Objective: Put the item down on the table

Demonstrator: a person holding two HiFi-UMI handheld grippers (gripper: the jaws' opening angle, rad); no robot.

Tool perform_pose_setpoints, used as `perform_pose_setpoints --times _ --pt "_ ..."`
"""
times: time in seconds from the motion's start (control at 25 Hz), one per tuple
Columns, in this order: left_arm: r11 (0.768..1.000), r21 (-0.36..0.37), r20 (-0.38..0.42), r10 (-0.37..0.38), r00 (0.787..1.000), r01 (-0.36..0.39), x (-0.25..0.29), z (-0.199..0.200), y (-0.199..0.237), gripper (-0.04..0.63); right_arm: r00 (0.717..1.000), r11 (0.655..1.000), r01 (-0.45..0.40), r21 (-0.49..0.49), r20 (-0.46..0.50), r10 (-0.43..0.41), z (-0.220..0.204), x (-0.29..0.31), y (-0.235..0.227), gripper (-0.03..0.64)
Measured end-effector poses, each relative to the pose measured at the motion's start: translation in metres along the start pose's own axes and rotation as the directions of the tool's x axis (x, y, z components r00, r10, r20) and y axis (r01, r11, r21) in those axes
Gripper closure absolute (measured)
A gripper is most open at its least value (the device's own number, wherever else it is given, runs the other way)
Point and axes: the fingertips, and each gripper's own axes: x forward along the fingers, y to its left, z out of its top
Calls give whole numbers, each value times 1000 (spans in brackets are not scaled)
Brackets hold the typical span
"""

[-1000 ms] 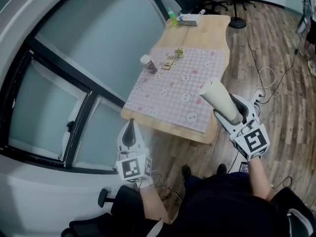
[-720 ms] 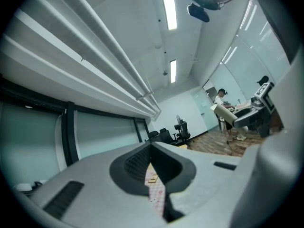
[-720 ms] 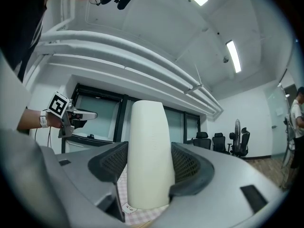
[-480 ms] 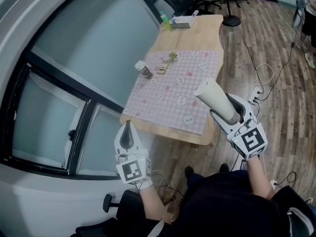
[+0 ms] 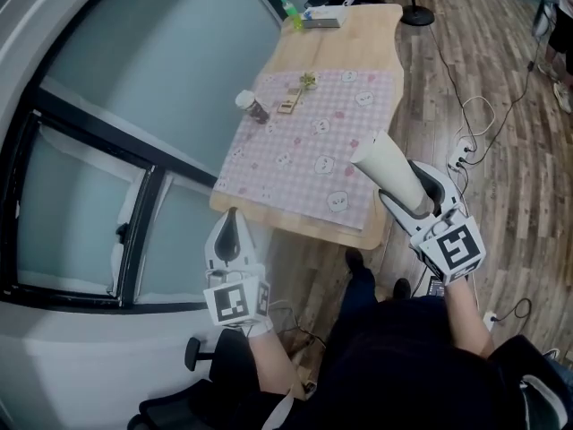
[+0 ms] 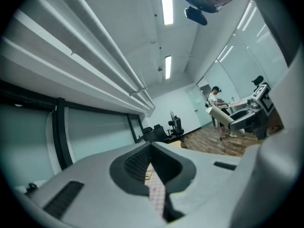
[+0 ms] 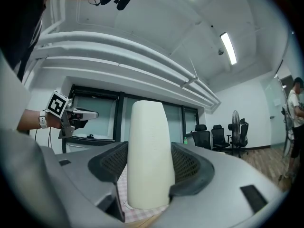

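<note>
You have stepped closer to the worktop [image 5: 376, 25], so the white cup [image 5: 387, 167], clamped in your right gripper [image 5: 400, 189], is now in the air by its near corner, not yet down; your left gripper [image 5: 233, 219] is closed, empty.

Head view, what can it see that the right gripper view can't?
Only the head view shows the small white-lidded jar standing on the pink checked tablecloth, and the person's black shoes on the floor below. Only the right gripper view shows the long ceiling lights. Both show the cream tapered tube clamped in the right gripper, the left gripper held out beside it, and some of the pink checked tablecloth.
</note>
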Motion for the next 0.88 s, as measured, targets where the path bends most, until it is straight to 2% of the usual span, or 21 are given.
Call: perform_pose_setpoints --times 0.2,0.4,0.6,0.88 --pt "1000 -9 -5 -16 1000 16 26 -10 8 595 1000 1000 -9 -10 -18 9 -5 28 -5 322" --pt "999 -49 0 -15 1000 15 67 -22 31 595 999 1000 -6 -19 -35 5 -3 70 -16 322" --pt "996 -75 39 -41 998 44 116 -24 50 595 999 999 -4 -50 -54 1 5 118 -24 322" --pt "983 -176 68 -35 997 46 164 -50 94 595 995 991 -45 -129 -93 33 22 194 -7 321"
